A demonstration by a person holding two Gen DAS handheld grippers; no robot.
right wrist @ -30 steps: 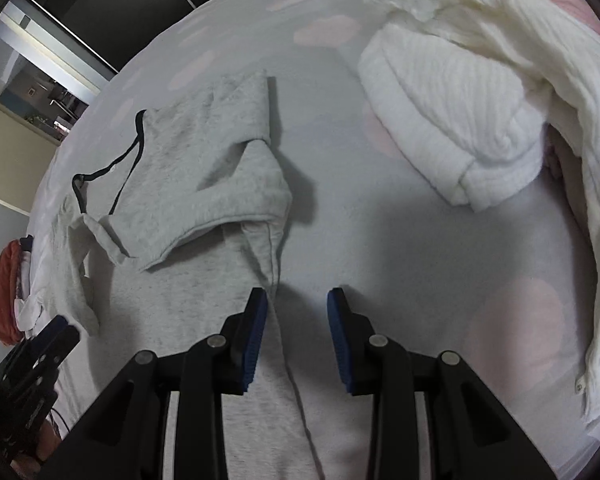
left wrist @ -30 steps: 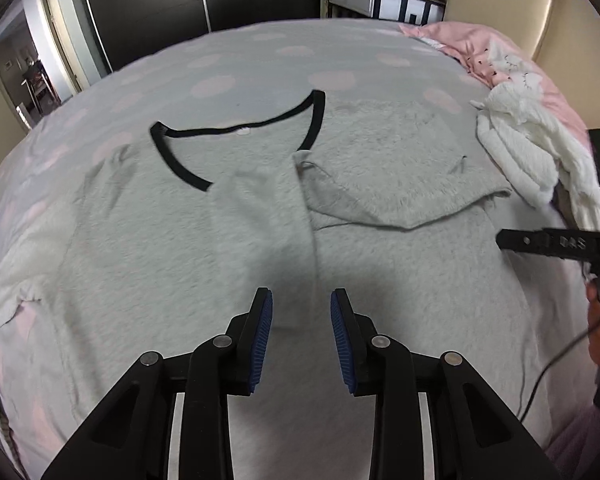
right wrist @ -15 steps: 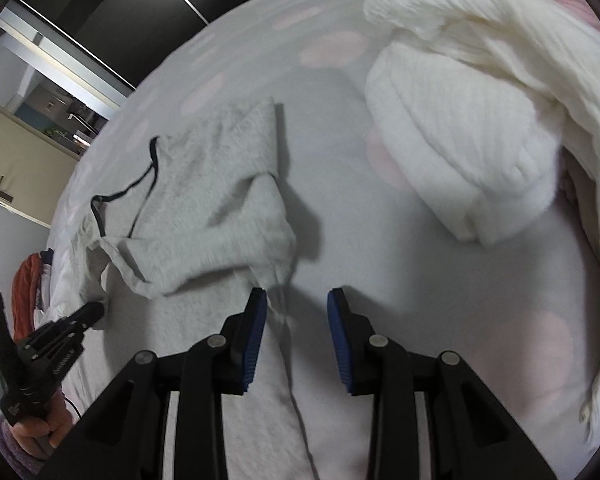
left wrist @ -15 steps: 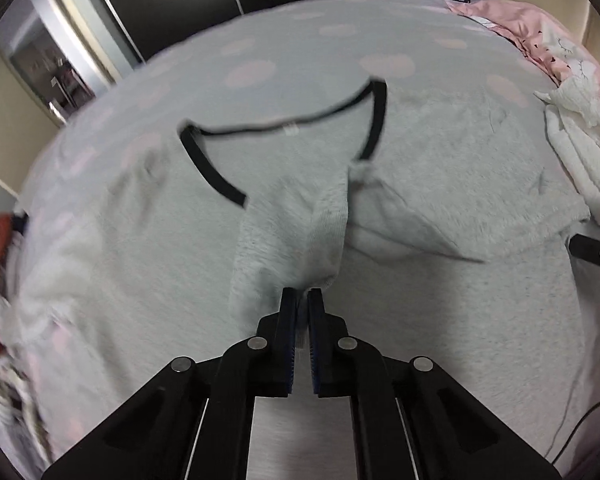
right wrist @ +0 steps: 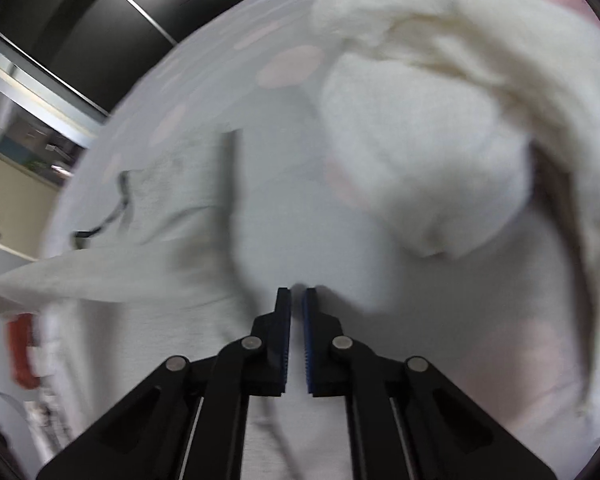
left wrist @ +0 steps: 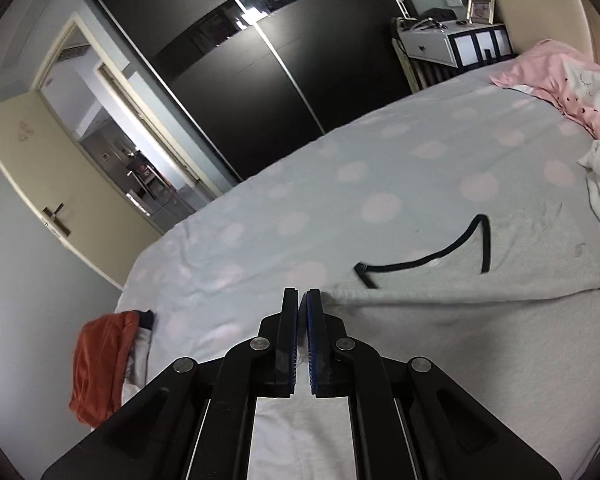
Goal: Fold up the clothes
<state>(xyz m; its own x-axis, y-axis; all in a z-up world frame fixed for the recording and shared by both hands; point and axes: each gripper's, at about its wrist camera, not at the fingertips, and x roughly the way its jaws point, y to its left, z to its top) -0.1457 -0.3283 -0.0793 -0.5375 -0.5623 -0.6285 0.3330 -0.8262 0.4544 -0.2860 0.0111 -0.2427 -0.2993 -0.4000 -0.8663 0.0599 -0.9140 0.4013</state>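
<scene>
While pinching a raised fold of the grey T-shirt [left wrist: 480,320] between nearly shut pads, left hand-held gripper [left wrist: 303,300] up above the bed [left wrist: 300,200], fabric stretched taut to its right; black-trimmed neckline [left wrist: 440,258] flat on the spotted sheet, toward the bed's middle; right hand-held gripper [right wrist: 296,298] just pressed together at the shirt's right edge, cloth between the pads impossible to confirm through blur; white knit garment [right wrist: 440,140] heaped near the bed's right edge; orange cloth [left wrist: 100,364] at the left edge.

A light grey shirt [left wrist: 480,320] with black neck trim lies on a pale bedsheet [left wrist: 300,208] dotted pink. Lower left, an orange cloth [left wrist: 100,364]; upper right, a pink pillow [left wrist: 560,84].
</scene>
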